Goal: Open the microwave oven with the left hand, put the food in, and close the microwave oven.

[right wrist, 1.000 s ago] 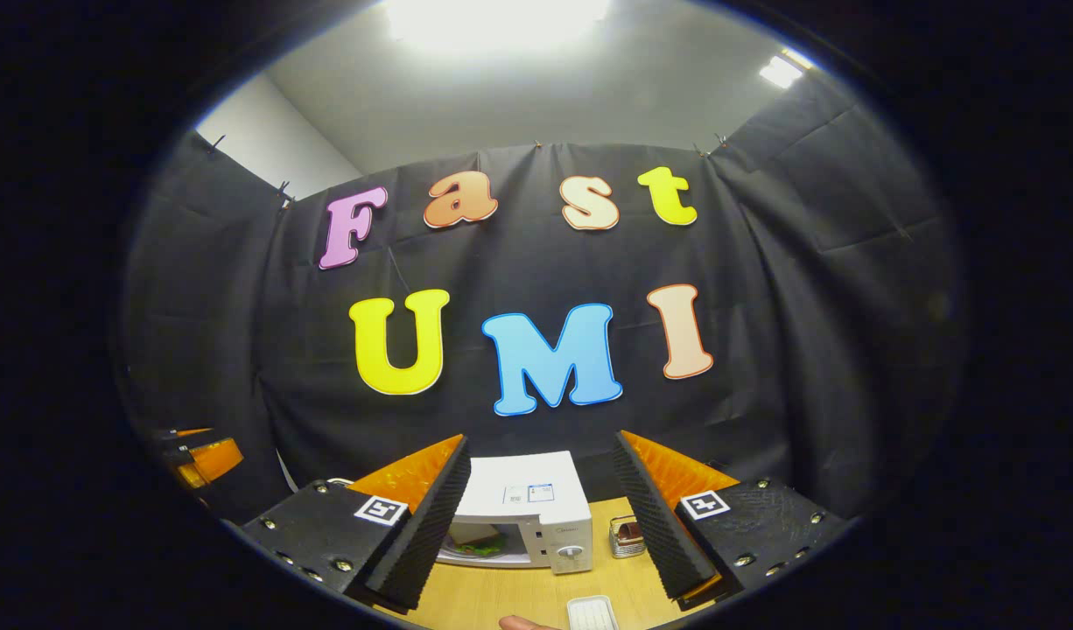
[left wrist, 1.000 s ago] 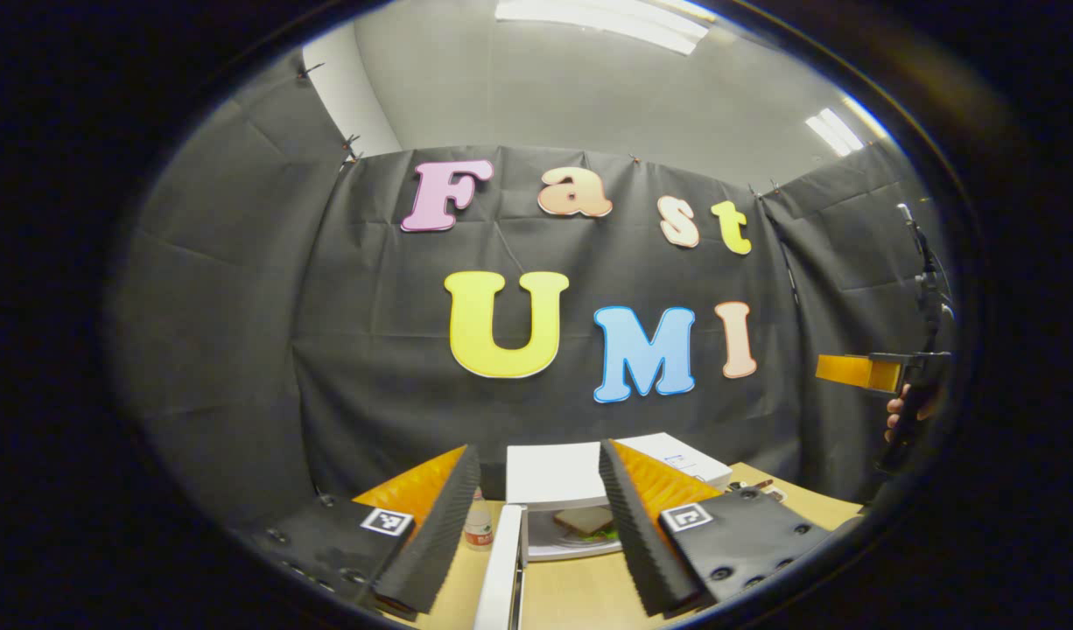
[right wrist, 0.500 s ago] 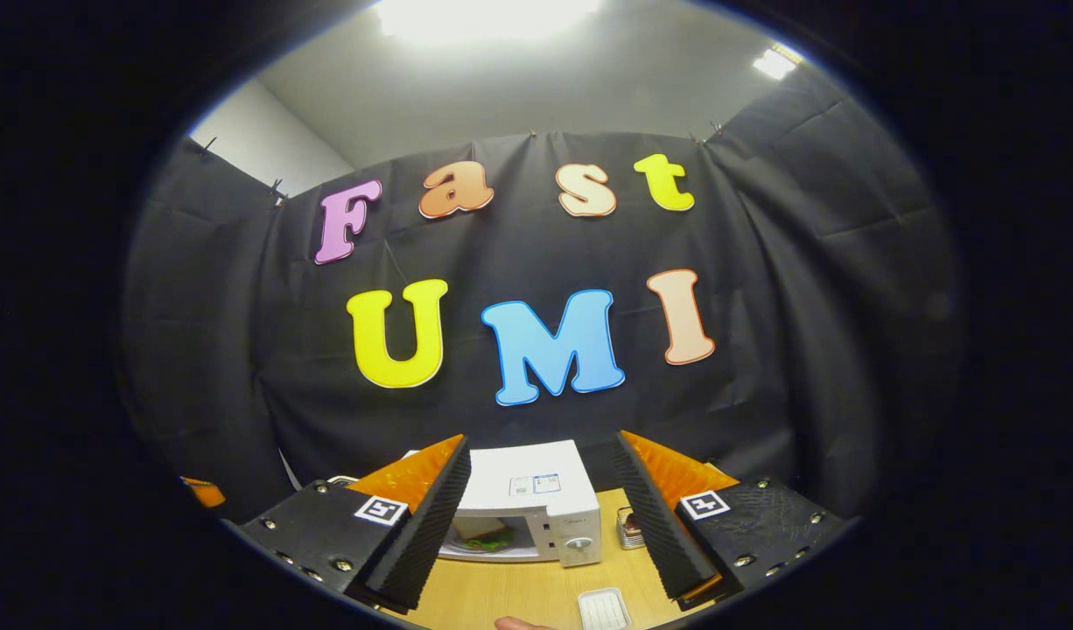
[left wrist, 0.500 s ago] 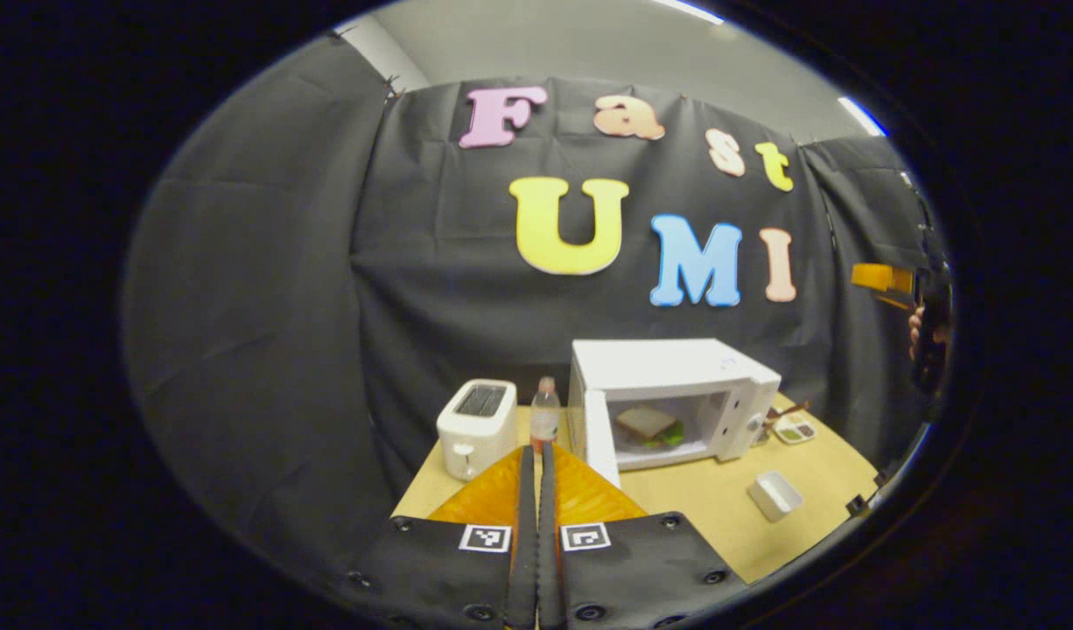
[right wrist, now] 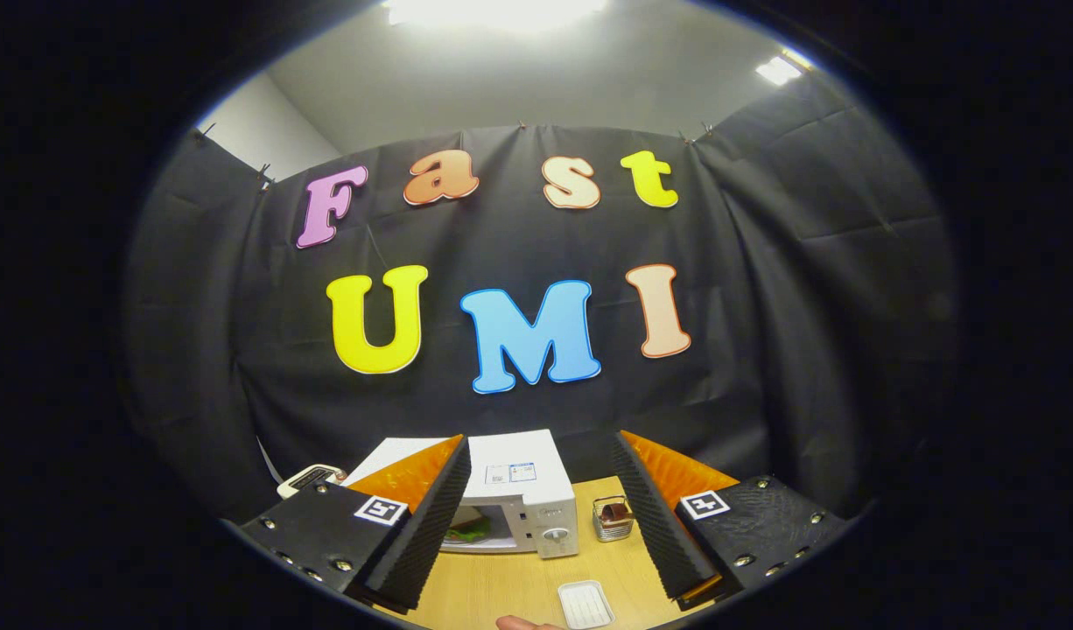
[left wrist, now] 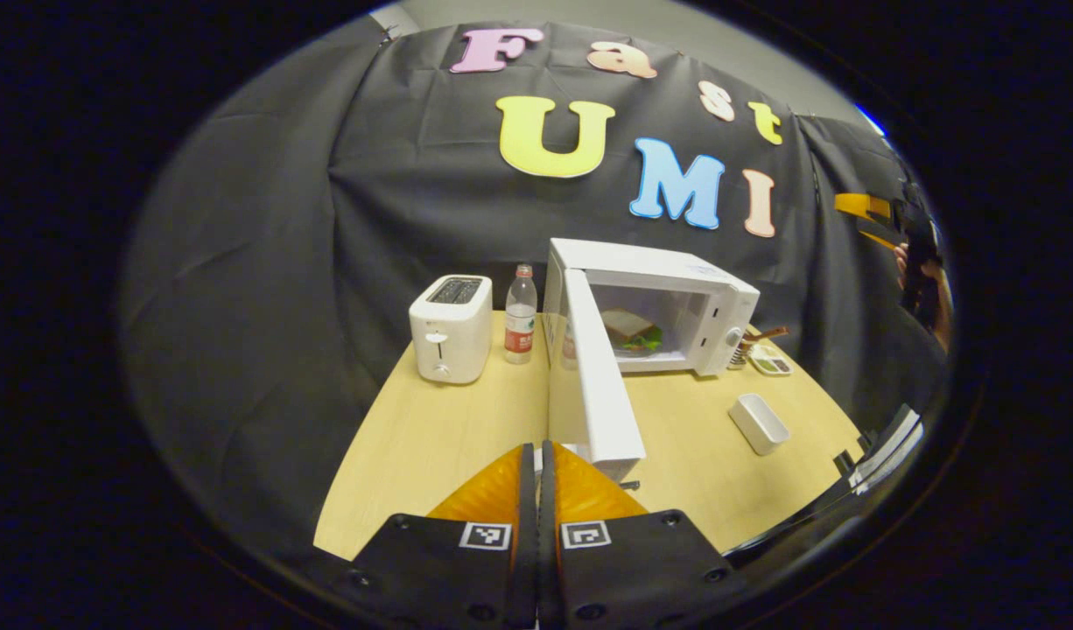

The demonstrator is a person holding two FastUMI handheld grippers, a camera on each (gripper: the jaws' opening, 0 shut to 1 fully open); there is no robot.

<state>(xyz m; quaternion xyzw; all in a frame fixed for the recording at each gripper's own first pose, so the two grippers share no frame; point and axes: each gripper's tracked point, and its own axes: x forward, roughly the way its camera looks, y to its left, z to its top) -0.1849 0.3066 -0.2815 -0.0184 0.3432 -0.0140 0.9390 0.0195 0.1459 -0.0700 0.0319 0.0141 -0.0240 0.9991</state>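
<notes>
Left tongs (left wrist: 537, 490), fingers pressed together with nothing between them, now seen from farther back and higher than half a second ago: the counter (left wrist: 431, 437) has opened into view, with the microwave (left wrist: 668, 297) standing well apart from the tongs. A second ago these fingers were spread close to the oven; they have since closed and drawn away. The microwave door (left wrist: 593, 376) stands swung out toward the camera, its free edge just beyond the fingertips but apparently not touching them. The sandwich (left wrist: 631, 330) lies inside the cavity, so opening and loading appear done; closing the door is what remains, and the closed fingers would suit a push on the door's outer face.

Left of the oven stand a bottle (left wrist: 520, 313) and a toaster (left wrist: 451, 328); a small white tray (left wrist: 758, 423) lies to its right.

Right tongs (right wrist: 536, 516), fingers spread and empty, held high and well back from the counter, pointing at the microwave (right wrist: 523, 490), little changed over the second. In the left gripper view they appear at the far right edge (left wrist: 869, 214), a hand (left wrist: 926, 289) gripping below.
</notes>
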